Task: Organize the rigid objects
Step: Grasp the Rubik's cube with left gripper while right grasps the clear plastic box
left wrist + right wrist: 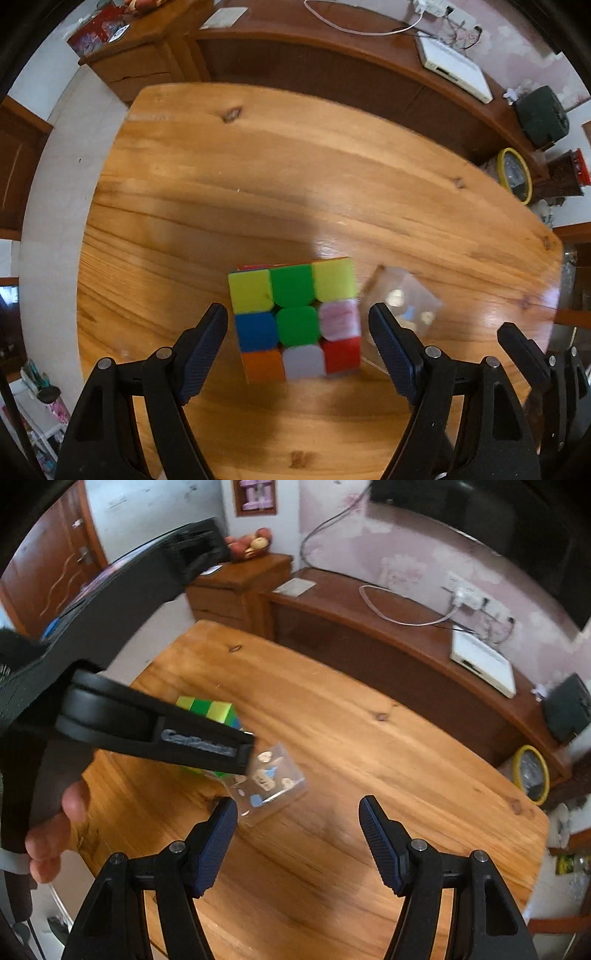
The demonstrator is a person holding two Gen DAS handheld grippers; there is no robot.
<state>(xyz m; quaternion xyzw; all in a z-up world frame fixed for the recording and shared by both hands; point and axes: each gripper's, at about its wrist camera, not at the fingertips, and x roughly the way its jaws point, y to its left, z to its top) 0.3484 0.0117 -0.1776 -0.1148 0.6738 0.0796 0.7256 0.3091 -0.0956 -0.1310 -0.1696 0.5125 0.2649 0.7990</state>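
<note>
A scrambled puzzle cube (295, 317) rests on the round wooden table (258, 177). My left gripper (299, 328) points down over it. Its jaws stand open on either side of the cube, with a small gap at each pad. Just right of the cube lies a small clear plastic box (402, 299) with little pieces inside. In the right wrist view that clear box (269, 782) lies just ahead of my right gripper's left fingertip (223, 827). My right gripper (299, 812) is open and empty. The left gripper's body (159, 731) hides most of the cube (210, 709).
Behind the table runs a low dark wooden bench (369, 635) with a white device (484, 661), a white cable (402, 616) and a dark box (569, 709). A yellow-rimmed object (532, 775) sits by the table's right edge. A person's hand (55, 823) holds the left gripper.
</note>
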